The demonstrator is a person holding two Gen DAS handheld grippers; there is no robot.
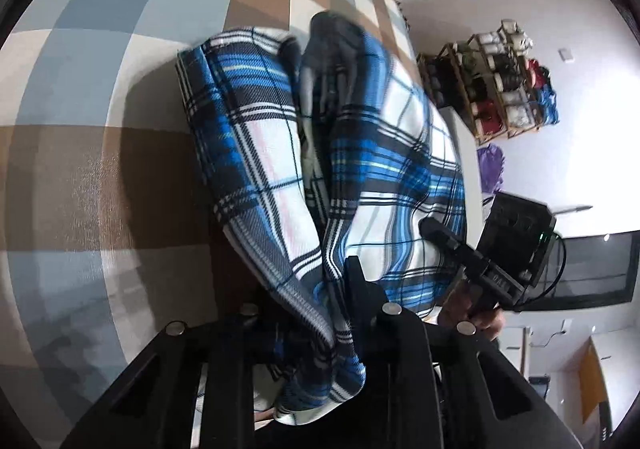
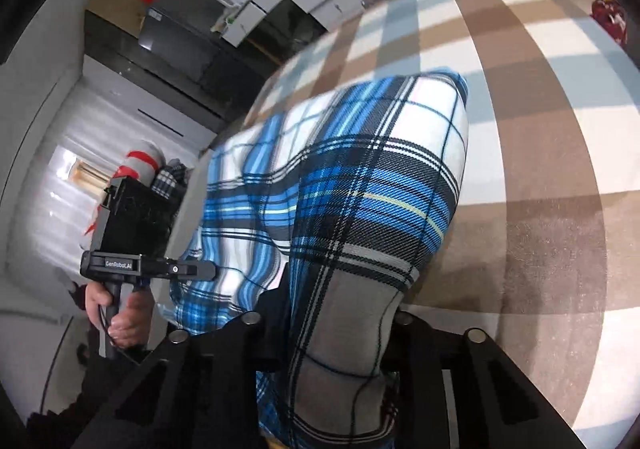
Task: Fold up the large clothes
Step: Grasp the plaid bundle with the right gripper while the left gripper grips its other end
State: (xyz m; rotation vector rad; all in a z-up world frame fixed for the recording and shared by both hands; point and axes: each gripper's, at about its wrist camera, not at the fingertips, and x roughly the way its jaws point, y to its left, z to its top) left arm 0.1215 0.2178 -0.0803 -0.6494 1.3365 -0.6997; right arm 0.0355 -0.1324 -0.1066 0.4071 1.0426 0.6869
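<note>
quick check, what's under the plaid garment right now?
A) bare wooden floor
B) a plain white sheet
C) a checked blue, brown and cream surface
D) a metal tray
C: in both wrist views the blue plaid garment hangs bunched from the left gripper and the right gripper over a surface of large blue, brown and cream checks.

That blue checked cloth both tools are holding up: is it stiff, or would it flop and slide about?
Probably floppy: the plaid garment droops in soft folds below the left gripper and right gripper. It looks fairly light, bunching easily between the jaws. It seems woven rather than slick, so likely not very slippery on the checked surface.
</note>
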